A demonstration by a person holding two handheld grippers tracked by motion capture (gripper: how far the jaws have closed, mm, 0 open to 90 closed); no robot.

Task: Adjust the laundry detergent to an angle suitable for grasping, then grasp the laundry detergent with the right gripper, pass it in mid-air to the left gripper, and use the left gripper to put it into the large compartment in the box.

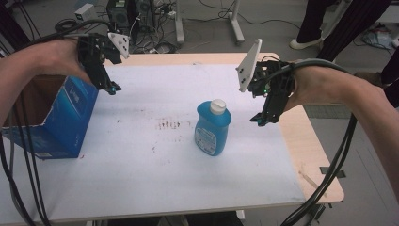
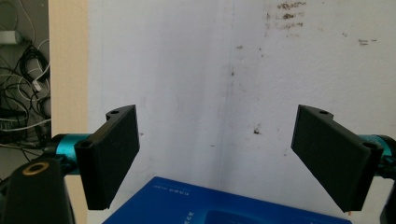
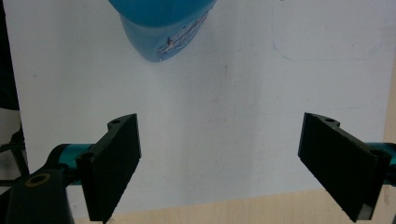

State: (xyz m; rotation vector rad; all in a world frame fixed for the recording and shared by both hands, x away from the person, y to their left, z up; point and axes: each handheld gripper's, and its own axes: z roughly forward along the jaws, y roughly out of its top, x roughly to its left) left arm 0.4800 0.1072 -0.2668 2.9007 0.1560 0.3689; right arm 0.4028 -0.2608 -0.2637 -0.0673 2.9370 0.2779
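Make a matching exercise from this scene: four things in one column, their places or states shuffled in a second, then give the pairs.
Things:
1. blue bottle
2. blue box
3. left gripper
4. right gripper

Places or states:
A. open, above the box
B. upright, mid-table, white cap
C. open, beside the bottle, not touching it
D. at the table's left edge, top open

Pairs: 1-B, 2-D, 3-A, 4-C

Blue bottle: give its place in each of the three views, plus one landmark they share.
High view: blue bottle stands upright mid-table, on the white mat.
Left gripper view: not in it.
Right gripper view: blue bottle at the top edge, left of centre.
Shared landmark: the white mat.
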